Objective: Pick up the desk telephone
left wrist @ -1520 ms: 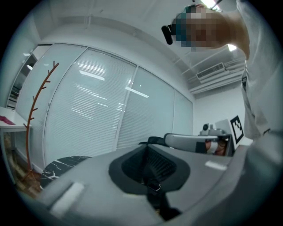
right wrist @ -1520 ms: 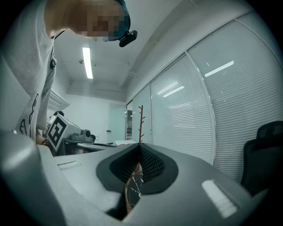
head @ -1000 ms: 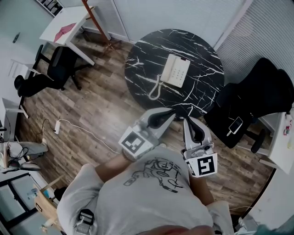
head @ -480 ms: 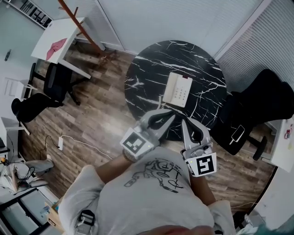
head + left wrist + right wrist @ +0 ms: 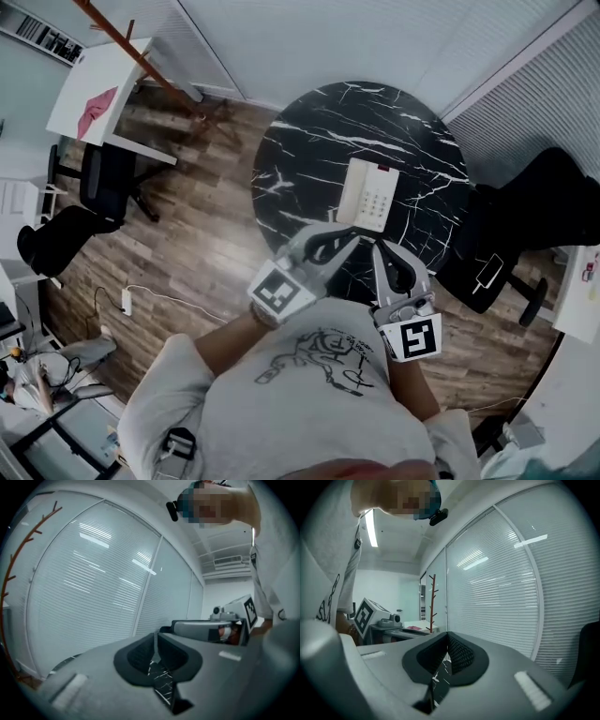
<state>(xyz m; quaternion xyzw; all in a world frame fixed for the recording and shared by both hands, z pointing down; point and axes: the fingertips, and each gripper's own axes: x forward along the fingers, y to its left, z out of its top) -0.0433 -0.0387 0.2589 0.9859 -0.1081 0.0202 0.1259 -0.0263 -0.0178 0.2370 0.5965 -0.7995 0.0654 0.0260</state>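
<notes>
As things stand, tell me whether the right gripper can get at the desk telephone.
Likely yes: the desk telephone lies unobstructed on the table just ahead of the right gripper, whose jaws are shut.

A round black white-veined table (image 5: pixel 309 141) carries a white desk telephone (image 5: pixel 368 195) lying flat.

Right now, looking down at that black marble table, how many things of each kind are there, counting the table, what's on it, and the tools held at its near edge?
Round table: 1
Desk telephone: 1
Hand-held tools: 2, the left tool and the right tool
Total: 4
</notes>
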